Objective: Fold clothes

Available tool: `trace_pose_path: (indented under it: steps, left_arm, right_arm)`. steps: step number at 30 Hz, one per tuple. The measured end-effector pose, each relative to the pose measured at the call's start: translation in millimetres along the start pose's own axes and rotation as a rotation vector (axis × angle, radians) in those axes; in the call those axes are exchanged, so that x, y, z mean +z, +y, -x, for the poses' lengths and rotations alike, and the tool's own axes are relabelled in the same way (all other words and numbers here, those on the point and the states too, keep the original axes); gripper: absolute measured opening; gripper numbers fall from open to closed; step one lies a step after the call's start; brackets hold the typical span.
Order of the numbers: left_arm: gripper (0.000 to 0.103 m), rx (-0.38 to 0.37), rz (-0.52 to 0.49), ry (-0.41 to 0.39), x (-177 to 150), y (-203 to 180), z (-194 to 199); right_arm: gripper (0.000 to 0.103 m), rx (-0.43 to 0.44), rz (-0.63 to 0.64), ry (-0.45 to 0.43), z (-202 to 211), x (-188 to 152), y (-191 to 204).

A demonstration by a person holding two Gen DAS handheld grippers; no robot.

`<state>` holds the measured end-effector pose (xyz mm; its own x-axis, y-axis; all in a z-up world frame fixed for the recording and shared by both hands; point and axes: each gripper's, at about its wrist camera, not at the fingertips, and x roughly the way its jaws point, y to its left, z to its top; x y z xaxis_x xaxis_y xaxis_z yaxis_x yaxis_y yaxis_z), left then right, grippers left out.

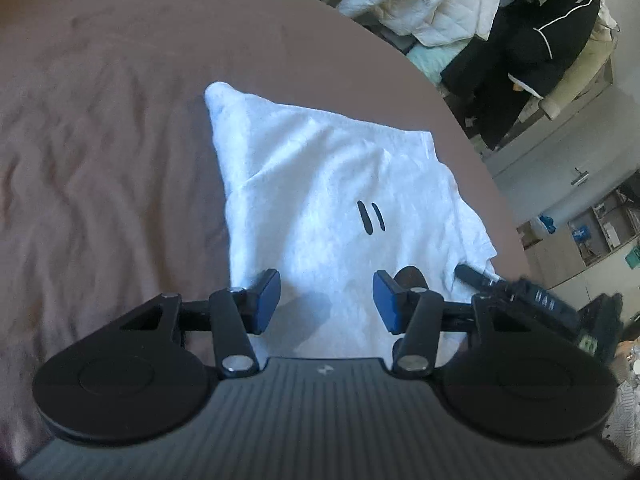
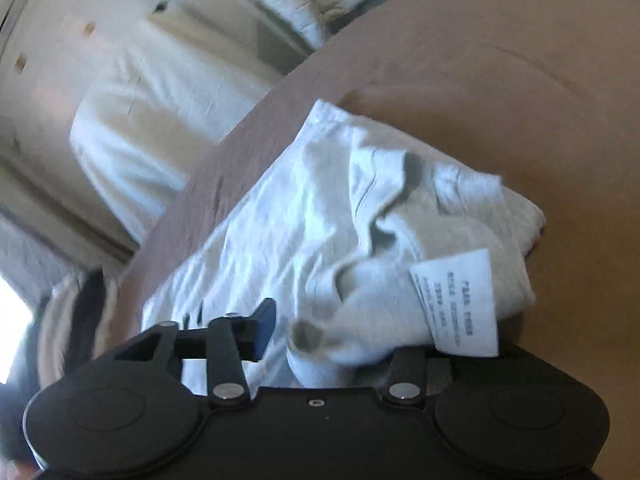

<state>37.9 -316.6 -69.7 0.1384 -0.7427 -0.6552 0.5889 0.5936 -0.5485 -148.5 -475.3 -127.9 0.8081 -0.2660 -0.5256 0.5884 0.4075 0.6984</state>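
**Inspector:** Begin with the largest item.

**Assistant:** A brown bedsheet (image 1: 100,152), creased, fills most of both views. Beyond its far edge in the left wrist view stands a heap of clothing: a white quilted jacket (image 1: 420,4) and a black garment with white piping (image 1: 532,52).

**Inspector:** The task's thing?

**Assistant:** A white T-shirt (image 1: 320,184) lies on the sheet near its edge, folded into a rough rectangle with one corner running to a point. It bears two short black marks (image 1: 371,217). In the right wrist view its near end is bunched, and a white care label (image 2: 460,300) stands up from the folds.

**Inspector:** The tools?

**Assistant:** The left gripper (image 1: 326,300) hangs over the shirt's near end, jaws about half apart, nothing between the blue pads (image 1: 266,300). The right gripper (image 2: 340,332) has its jaws parted; bunched cloth lies in the gap, one finger hidden behind it. I see no clamping.
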Motion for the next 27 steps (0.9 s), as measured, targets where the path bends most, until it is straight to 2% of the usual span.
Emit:
trace_pose_path:
  steps: [3,4,6,8,10,11,12,13,14,15,16,17,20,21,23,27]
  left_arm:
    - [0.050,0.009,-0.008,-0.005,-3,-3,2]
    - [0.050,0.013,-0.013,-0.006,-3,-5,2]
    - [0.050,0.008,-0.022,-0.017,-8,-5,10]
    - [0.051,-0.012,-0.025,-0.052,-13,-6,22]
    - [0.052,-0.020,-0.030,-0.086,-19,-6,35]
    - [0.052,-0.005,-0.031,-0.095,-20,-5,37]
    - [0.052,0.018,-0.036,-0.091,-19,-4,39]
    - [0.052,0.061,-0.052,-0.058,-16,-1,38]
    - [0.052,0.109,-0.067,-0.038,-12,2,39]
    - [0.052,0.171,-0.083,-0.048,-7,9,46]
    - [0.052,0.222,-0.094,-0.067,-1,17,54]
    - [0.052,0.234,-0.080,-0.100,6,27,63]
    - [0.052,0.176,0.062,-0.158,28,59,85]
    - [0.052,0.133,0.090,-0.165,35,64,86]
    - [0.052,0.071,0.104,-0.165,47,67,79]
    - [0.052,0.043,0.078,-0.108,63,62,39]
  right_arm:
    - [0.054,-0.062,-0.036,-0.049,-12,3,12]
    - [0.044,-0.089,-0.011,-0.066,-17,6,20]
    - [0.008,-0.126,0.180,-0.072,-21,15,47]
    - [0.008,-0.115,0.426,-0.155,-7,15,78]
    - [0.006,-0.047,0.575,-0.253,17,13,93]
    - [0.006,-0.064,0.592,-0.245,21,17,91]
    - [0.019,-0.119,0.587,-0.190,14,22,81]
    - [0.051,-0.188,0.574,-0.114,3,28,68]
    - [0.062,-0.274,0.589,-0.039,-8,32,60]
    - [0.059,-0.374,0.623,0.037,-19,35,55]
    - [0.059,-0.417,0.657,0.070,-21,35,51]
    - [0.059,-0.408,0.684,0.060,-13,35,50]
    - [0.061,-0.422,0.724,-0.006,11,35,49]
    - [0.061,-0.427,0.717,-0.023,15,36,50]
    - [0.061,-0.400,0.700,-0.052,24,36,55]
    - [0.061,-0.257,0.706,-0.034,8,52,83]
